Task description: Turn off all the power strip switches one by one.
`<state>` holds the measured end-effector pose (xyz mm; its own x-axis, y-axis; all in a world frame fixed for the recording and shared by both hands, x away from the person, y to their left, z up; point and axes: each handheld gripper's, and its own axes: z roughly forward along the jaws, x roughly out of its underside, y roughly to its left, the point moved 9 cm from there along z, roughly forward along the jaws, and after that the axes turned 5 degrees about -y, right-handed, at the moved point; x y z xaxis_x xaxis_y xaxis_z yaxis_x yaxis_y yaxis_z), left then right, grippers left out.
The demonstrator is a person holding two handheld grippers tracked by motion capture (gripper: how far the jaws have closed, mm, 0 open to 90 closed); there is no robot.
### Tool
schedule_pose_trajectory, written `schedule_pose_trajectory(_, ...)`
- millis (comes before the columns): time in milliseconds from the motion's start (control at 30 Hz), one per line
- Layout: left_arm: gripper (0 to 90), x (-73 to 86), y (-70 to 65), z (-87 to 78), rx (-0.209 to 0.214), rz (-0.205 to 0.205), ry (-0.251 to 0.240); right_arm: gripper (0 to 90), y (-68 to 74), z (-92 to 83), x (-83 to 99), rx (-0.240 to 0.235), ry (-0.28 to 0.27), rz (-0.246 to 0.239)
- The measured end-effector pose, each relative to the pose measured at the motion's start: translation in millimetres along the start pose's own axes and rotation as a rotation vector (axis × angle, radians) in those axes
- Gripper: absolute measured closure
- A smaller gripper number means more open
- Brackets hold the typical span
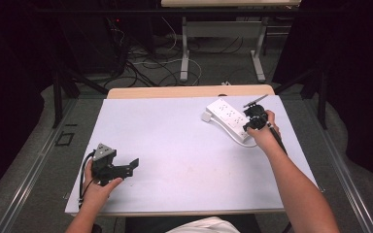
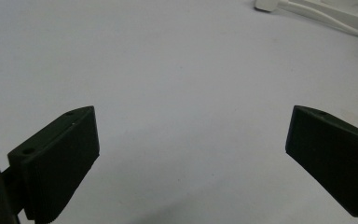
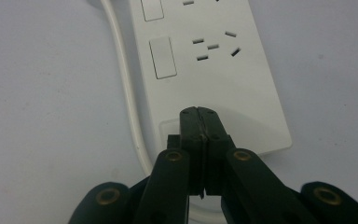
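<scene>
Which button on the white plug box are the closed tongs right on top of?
The end button of the white plug box, right under the shut right tongs. The other two buttons sit farther along, uncovered.

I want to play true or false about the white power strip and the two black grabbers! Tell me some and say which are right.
1. The right gripper has its jaws shut together. True.
2. The right gripper's tips are over the near end of the power strip, by a rocker switch. True.
3. The left gripper is squeezing the power strip. False: its jaws stand wide apart over bare table, far from the strip.
4. The power strip is black. False: it is white, with a white cable alongside.
5. A plug is stuck in one of the sockets. False: the sockets in sight are empty.
</scene>
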<state>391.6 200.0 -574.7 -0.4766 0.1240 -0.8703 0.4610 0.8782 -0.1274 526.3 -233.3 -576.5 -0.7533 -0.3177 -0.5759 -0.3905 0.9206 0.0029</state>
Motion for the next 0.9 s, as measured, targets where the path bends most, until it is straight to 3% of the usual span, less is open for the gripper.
schedule_pose_trajectory(333, 2.4, 0.4, 0.5, 0.4, -0.002, -0.001, 0.001, 90.0, 1.6, 11.8, 3.5, 0.010, 0.028, 0.002)
schedule_pose_trajectory(467, 2.4, 0.6, 0.4, 0.2, -0.001, -0.001, 0.002, 90.0, 2.3, 12.7, 2.9, 0.026, 0.019, 0.009)
schedule_pose_trajectory(733, 2.4, 0.4, 0.1, 0.0, 0.000, -0.001, 0.001, 90.0, 1.0, 13.1, 4.1, 0.008, 0.009, 0.011)
schedule_pose_trajectory(833, 2.4, 0.4, 0.0, -0.1, 0.000, 0.000, 0.001, 90.0, 1.2, 14.3, 5.0, 0.000, -0.020, 0.035)
schedule_pose_trajectory(900, 2.5, 0.5, -0.1, 0.0, -0.001, -0.001, 0.001, 90.0, 0.4, 13.6, 6.0, 0.005, -0.011, 0.036)
